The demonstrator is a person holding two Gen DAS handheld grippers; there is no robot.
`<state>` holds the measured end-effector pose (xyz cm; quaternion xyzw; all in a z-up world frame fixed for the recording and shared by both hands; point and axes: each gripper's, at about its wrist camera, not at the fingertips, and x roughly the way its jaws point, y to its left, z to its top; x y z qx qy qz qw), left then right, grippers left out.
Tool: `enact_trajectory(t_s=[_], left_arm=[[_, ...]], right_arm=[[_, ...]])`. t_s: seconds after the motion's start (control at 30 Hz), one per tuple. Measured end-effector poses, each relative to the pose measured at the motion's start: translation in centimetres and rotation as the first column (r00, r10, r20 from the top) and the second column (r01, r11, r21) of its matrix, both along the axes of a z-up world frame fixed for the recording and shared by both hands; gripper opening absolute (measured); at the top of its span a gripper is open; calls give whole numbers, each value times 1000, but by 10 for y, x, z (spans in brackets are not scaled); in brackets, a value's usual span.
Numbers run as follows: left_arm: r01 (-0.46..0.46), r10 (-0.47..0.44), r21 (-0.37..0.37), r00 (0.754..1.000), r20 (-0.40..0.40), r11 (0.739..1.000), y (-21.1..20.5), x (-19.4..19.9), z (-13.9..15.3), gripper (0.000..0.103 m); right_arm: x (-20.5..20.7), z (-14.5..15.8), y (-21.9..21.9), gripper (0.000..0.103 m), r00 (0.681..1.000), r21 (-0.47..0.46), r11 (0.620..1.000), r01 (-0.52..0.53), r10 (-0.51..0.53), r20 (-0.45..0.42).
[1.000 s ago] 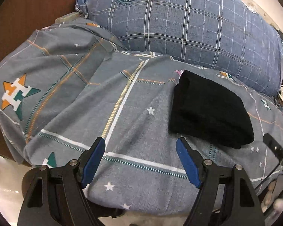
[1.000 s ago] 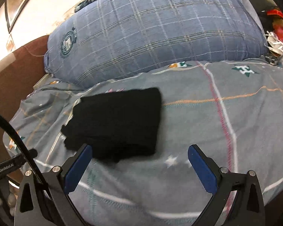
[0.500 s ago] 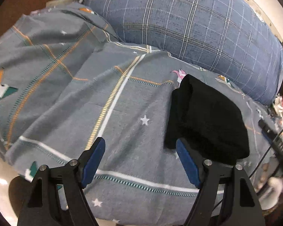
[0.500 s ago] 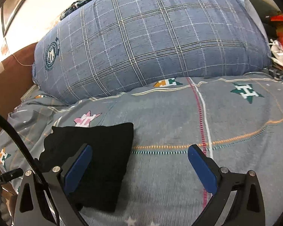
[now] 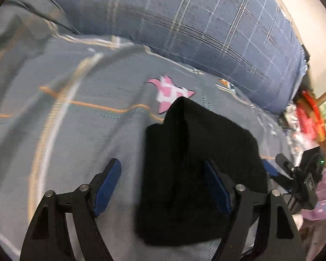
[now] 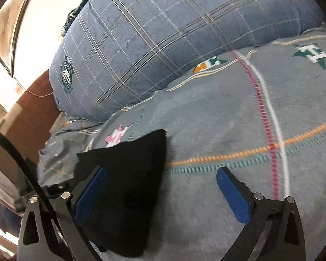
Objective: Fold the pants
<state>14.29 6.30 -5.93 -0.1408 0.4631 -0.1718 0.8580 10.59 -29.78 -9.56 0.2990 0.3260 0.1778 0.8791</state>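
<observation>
While both tools (left tool [image 5: 163,184] opening, right tool [image 6: 163,193] apart) straddle the pants [image 5: 197,169], shallow pinches may unfold layers.

Motion smear all over the left wrist view: the grey bedsheet [image 5: 80,117] in the left half runs to streaks, its stripes soft and its small stars unreadable. At the right edge, the red clutter [image 5: 310,117] is a blur, no telling what it is. The folded black pants [image 5: 197,174] show no seam or layer, just flat dark; their lower right part is covered by the left gripper's [image 5: 163,187] finger. In the right wrist view the pants' left part sits behind the right gripper's [image 6: 163,193] finger. The pillow's [image 6: 173,39] round badge [image 6: 66,74] is too small to read, and its upper right is cut off.
</observation>
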Motion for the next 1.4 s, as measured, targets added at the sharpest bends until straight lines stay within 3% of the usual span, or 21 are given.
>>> enact_trajectory(t_s=[0.07,0.17,0.2,0.23,0.3,0.37,0.47,0.6,0.73,0.93,1.03,1.13,1.2,1.27,1.3,1.4], left_arm=[[24,-25,-35,1000,-15,999,-4,11,-5,87],[24,-24,-19,1000,-4,1000,-15,13,-5,89],[29,-29,-7,1000,-6,1000,-20,11,-4,87],[44,-45,-27,999,-15,999,-24,9,-3,71],[24,-25,-27,1000,-6,999,-25,1,4,59],[3,-3,-41,1000,-4,999,-24,-4,12,49],[-24,24,-76,1000,10,997,-26,-7,31,46],[-35,38,-73,998,42,997,-43,-6,51,46],[-21,22,-8,998,67,1000,-64,-10,62,42],[1,-2,12,998,55,1000,-88,-1,67,42],[-15,15,2,1000,15,1000,-97,23,55,42],[-62,62,57,998,-11,996,-101,47,36,38],[-83,86,76,995,-44,994,-99,57,22,37],[-89,92,49,993,-68,995,-94,60,18,39],[-86,89,47,993,-72,995,-94,59,21,38],[-62,63,26,997,-35,998,-93,49,42,37]], right_arm=[[11,1,5,103,999,25,999,-42,42,-13],[26,3,23,102,994,24,994,-103,104,-22],[30,3,31,100,991,26,991,-132,132,-23],[34,2,41,92,983,42,983,-178,180,-25],[34,3,57,86,978,31,978,-205,206,-24],[28,9,61,66,977,50,976,-213,213,10],[23,22,50,49,975,118,968,-222,216,57],[15,47,35,44,967,152,961,-232,211,140],[8,58,24,36,965,159,960,-230,203,165],[6,58,7,34,973,198,960,-198,168,161],[12,53,-7,34,983,217,965,-147,118,144],[23,41,-17,34,991,206,974,-90,67,112],[34,28,-21,38,997,180,982,-49,38,68],[45,14,-24,52,999,79,996,40,-38,-22],[46,11,-25,52,997,58,996,62,-60,-38],[41,16,-30,59,998,72,995,65,-64,-10]])
